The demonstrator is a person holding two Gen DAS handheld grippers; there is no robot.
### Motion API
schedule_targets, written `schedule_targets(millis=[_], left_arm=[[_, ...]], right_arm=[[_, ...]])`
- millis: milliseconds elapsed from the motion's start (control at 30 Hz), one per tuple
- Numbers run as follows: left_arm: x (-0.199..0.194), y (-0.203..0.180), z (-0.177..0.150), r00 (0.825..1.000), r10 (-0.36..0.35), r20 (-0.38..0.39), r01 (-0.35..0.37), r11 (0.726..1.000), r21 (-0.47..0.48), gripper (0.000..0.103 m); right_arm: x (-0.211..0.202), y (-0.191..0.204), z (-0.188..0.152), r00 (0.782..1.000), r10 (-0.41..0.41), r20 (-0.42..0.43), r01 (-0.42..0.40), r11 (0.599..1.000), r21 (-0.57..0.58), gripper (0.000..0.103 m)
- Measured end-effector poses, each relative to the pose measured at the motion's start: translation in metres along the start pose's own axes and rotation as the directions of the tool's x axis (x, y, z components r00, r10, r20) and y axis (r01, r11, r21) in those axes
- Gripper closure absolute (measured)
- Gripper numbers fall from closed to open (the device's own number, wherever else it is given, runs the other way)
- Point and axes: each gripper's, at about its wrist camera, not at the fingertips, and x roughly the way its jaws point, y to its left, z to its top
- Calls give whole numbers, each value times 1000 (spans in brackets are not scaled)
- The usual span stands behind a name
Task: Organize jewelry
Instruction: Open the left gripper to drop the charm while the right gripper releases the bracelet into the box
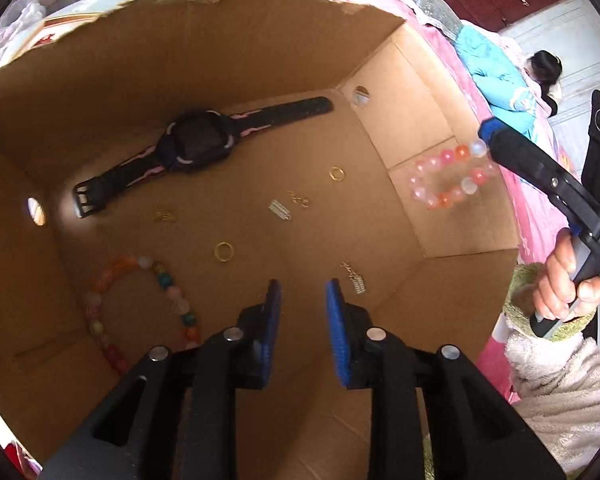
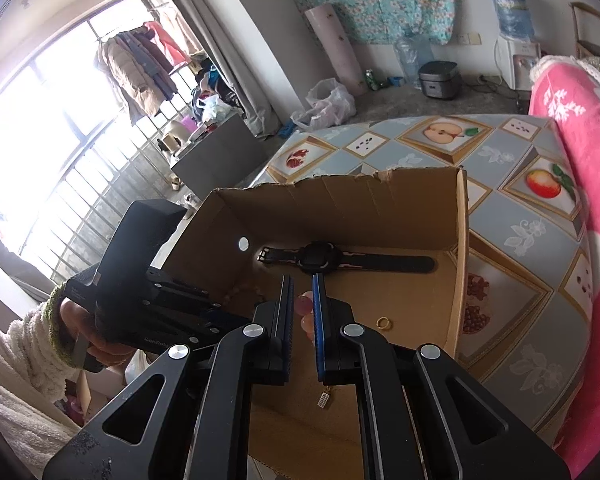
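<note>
I look down into a cardboard box (image 1: 220, 60). On its floor lie a black and pink watch (image 1: 198, 140), two gold rings (image 1: 337, 173) (image 1: 224, 251), small silver charms (image 1: 280, 211) and a multicoloured bead bracelet (image 1: 140, 300). My left gripper (image 1: 303, 286) hangs over the floor, open, with nothing between its blue pads. At the box's right side my right gripper (image 1: 485, 130) is shut on a pink bead bracelet (image 1: 445, 157), which dangles inside the box. In the right wrist view, pink beads (image 2: 303, 305) sit between the right gripper's (image 2: 303, 280) pads, above the watch (image 2: 318, 258).
The box (image 2: 340, 200) stands on a table with a fruit-patterned cloth (image 2: 520, 232). A pink blanket (image 2: 580, 120) borders the table on the right. A person in blue (image 1: 512, 80) lies on the bed beyond. A fuzzy-sleeved hand (image 1: 568, 280) grips the right handle.
</note>
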Motion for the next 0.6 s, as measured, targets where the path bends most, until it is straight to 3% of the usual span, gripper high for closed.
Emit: schedule_targets(millis=[133, 233, 333, 433, 500, 600], left_arm=[[-22, -1, -11, 996, 5, 89, -4, 1000, -3, 72], [-44, -2, -25, 981, 18, 192, -19, 1000, 0, 63], [-71, -3, -47, 944, 77, 322, -76, 997, -15, 57], [-91, 2, -63, 907, 84, 412, -72, 996, -45, 49], [-106, 11, -73, 882, 99, 462, -72, 994, -77, 47], [-122, 18, -85, 846, 116, 520, -65, 991, -116, 40]], right_arm=[[2, 0, 1, 999, -8, -37, 8, 1000, 7, 96], [8, 0, 1, 996, 1, -87, 0, 1000, 20, 96], [13, 1, -2, 990, -27, -138, 30, 999, 19, 96], [20, 1, -6, 974, -111, -196, 111, 994, -12, 92], [19, 2, -10, 961, -195, -198, 187, 981, -56, 92], [8, 3, -12, 958, -218, -184, 211, 976, -56, 92]])
